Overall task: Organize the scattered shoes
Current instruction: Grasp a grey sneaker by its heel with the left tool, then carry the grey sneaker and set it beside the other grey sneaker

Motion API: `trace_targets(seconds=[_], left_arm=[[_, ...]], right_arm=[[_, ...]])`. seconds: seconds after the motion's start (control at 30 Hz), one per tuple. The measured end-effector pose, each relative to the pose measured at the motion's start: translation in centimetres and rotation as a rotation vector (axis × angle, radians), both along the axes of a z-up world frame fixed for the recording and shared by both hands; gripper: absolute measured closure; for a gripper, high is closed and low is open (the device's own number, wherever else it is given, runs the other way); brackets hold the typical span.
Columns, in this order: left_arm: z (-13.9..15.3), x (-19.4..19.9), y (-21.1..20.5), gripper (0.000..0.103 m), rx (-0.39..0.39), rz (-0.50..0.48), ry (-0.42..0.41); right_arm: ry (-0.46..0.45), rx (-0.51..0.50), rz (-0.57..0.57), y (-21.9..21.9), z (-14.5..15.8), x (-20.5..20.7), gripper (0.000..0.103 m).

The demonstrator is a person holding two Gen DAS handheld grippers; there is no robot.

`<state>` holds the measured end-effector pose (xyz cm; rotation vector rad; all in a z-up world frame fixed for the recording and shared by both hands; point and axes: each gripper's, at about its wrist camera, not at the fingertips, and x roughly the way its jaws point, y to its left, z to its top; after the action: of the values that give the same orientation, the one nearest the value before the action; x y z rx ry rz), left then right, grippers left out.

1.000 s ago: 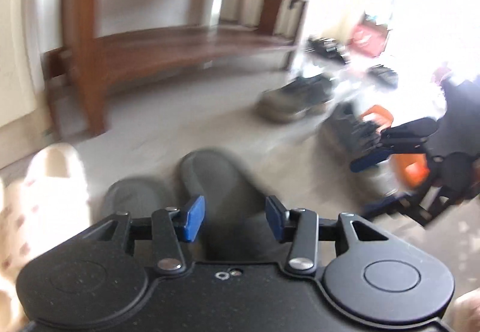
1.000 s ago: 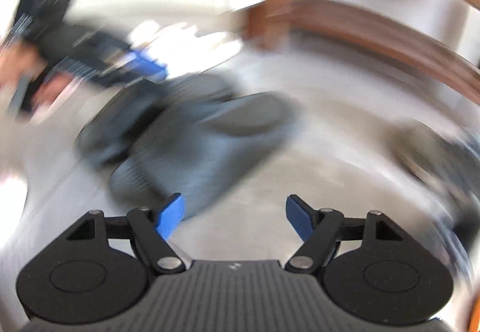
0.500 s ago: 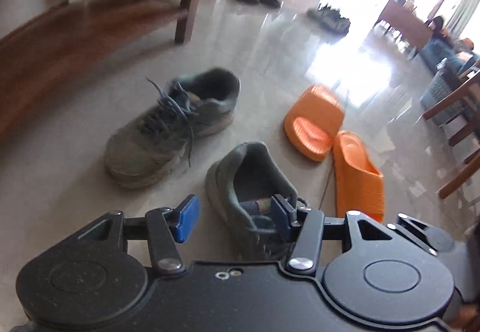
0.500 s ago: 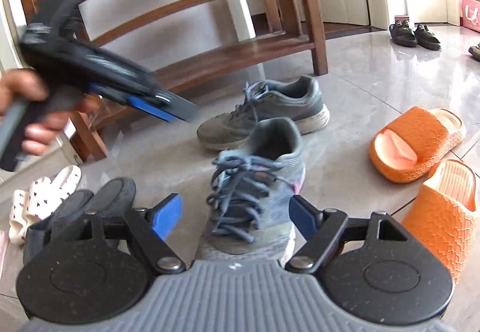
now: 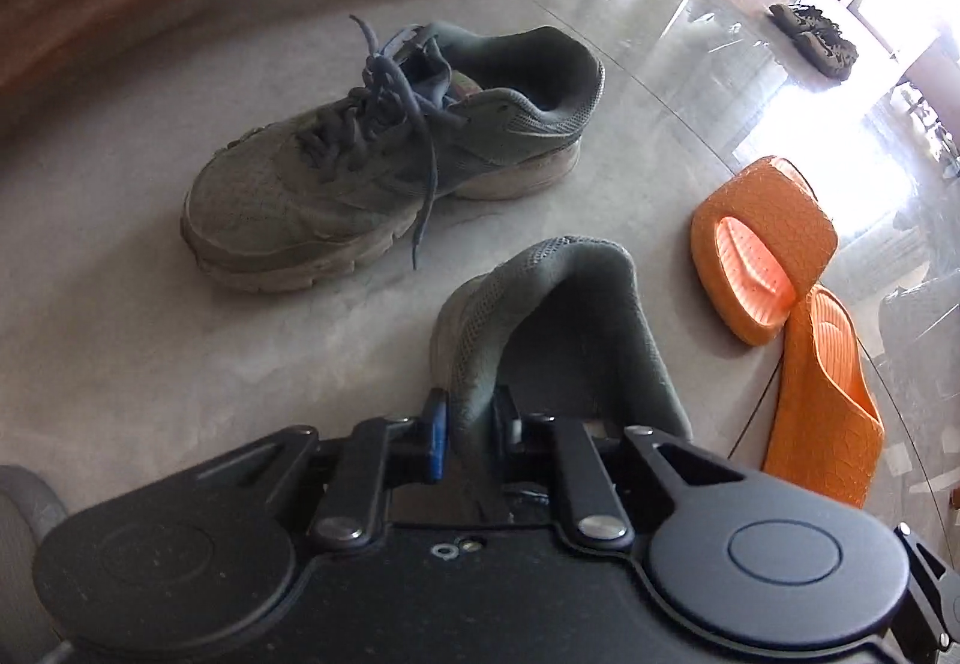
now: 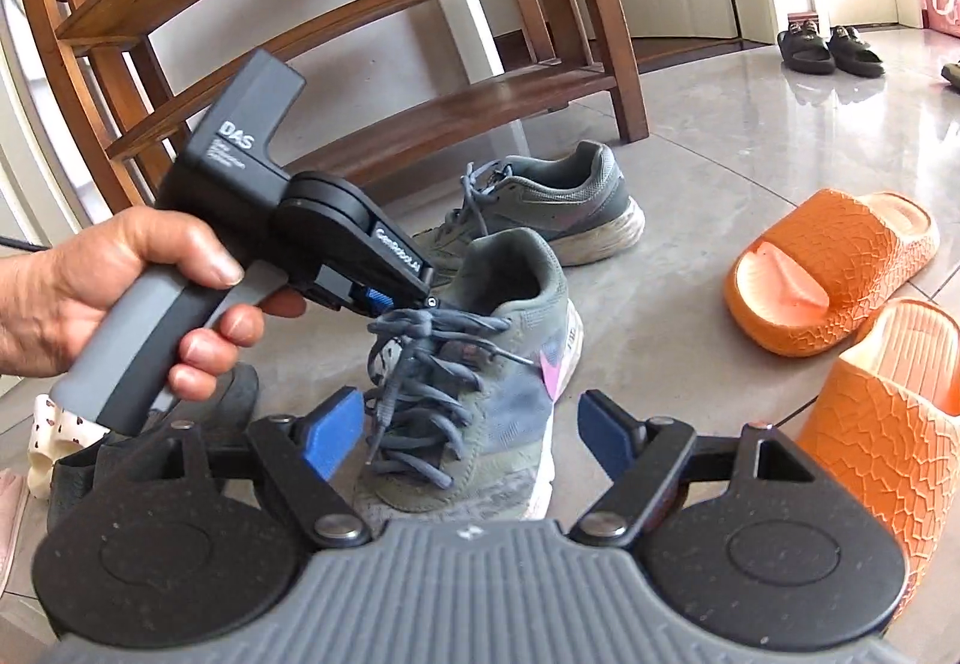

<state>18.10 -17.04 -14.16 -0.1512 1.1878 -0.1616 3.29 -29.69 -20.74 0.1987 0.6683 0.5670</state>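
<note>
Left wrist view shows your left gripper (image 5: 469, 433) closing its blue-padded jaws on the collar wall of the nearer grey-green laced mesh sneaker (image 5: 558, 328); the padded rim sits pinched between the pads, one pad outside the shoe and one inside the opening. That sneaker stands on the glossy grey tiled floor (image 5: 150, 340), its heel pointing away from you. Its mate, the second grey-green sneaker with a worn white sole (image 5: 384, 166), lies just beyond it, apart from it, toe to the left. To the right, a pair of orange textured foam slides (image 5: 762, 244) rests with the two slides touching each other.

From the right wrist view, your right gripper (image 6: 471, 433) hovers over the toe and laces of the nearer sneaker (image 6: 474, 394) with its jaws spread wide, the pads clear of the shoe on either side and holding nothing. Your left hand (image 6: 114, 292) grips the grey handle of the left gripper (image 6: 393, 298), whose tip meets the sneaker beside the tongue. A brown wooden slatted shoe rack (image 6: 336, 34) stands behind the sneakers, and a pair of black sandals (image 6: 828, 46) sits farther off by the doorway.
</note>
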Motion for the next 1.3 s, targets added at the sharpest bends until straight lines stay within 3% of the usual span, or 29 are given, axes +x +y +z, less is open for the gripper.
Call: trace_targets(seconds=[0.2,0.3,0.4,0.57,0.8,0.9,0.97,1.07,1.2,1.3], left_arm=[[0.0,-2.7,2.1,0.091,-0.142,0.134,0.073],[-0.3,-2.7,1.1,0.091,-0.197,0.145,0.072],[-0.3,-2.1,-1.1,0.091,-0.242,0.14,0.068],[-1.1,-1.7,-4.3,0.091,-0.293,0.162,0.079],[-3.4,-1.0,-4.3,0.09,-0.457,0.32,0.131],[-3.4,-1.0,-4.7,0.088,-0.446,0.312,0.104],[-3.0,-1.0,-5.2,0.085,-0.435,0.254,0.081],[-2.1,-1.3,-5.8,0.082,-0.383,0.152,0.071],[-0.5,-1.9,-5.5,0.067,-0.295,-0.013,0.023],[1.7,-2.0,-4.8,0.064,-0.22,-0.115,-0.083]], right_arm=[[0.002,-0.017,0.011,-0.3,-0.2,-0.5,0.022],[0.0,-0.05,0.035,-0.2,-0.2,-1.2,0.022],[-0.038,-0.157,0.063,0.3,-0.1,-2.6,0.022],[-0.015,-0.235,0.014,-0.6,-0.7,-4.0,0.022],[0.015,-0.285,0.002,0.0,-1.6,-3.9,0.022],[0.035,-0.316,-0.028,0.3,-2.0,-3.0,0.022],[0.062,-0.356,-0.04,0.4,-2.6,-2.5,0.022],[0.079,-0.412,-0.036,0.7,-3.6,-2.6,0.022],[0.085,-0.409,-0.044,0.3,-3.9,-2.4,0.018],[0.101,-0.397,-0.059,-0.1,-4.0,-1.9,0.017]])
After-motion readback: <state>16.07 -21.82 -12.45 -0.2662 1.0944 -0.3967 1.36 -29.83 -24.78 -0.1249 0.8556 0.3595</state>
